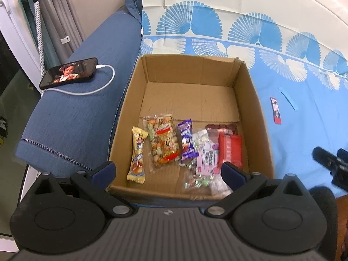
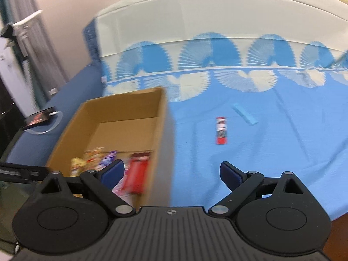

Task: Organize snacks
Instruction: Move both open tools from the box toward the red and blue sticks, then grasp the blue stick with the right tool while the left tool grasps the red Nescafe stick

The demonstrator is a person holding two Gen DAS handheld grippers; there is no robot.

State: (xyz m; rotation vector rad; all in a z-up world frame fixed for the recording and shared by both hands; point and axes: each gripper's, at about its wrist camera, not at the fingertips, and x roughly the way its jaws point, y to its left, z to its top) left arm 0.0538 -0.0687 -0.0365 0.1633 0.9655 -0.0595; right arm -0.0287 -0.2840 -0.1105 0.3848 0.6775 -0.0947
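Cardboard box [image 1: 256, 108] walls — open blue sheet [image 2: 271, 152] beside, grippers [image 2: 171, 174] spread.

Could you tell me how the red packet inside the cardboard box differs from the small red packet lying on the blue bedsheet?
The red packet in the cardboard box looks larger and lies among other snacks; the small red packet on the blue bedsheet is slimmer, alone, outside the brown cardboard box. Both lie flat and are mostly red.
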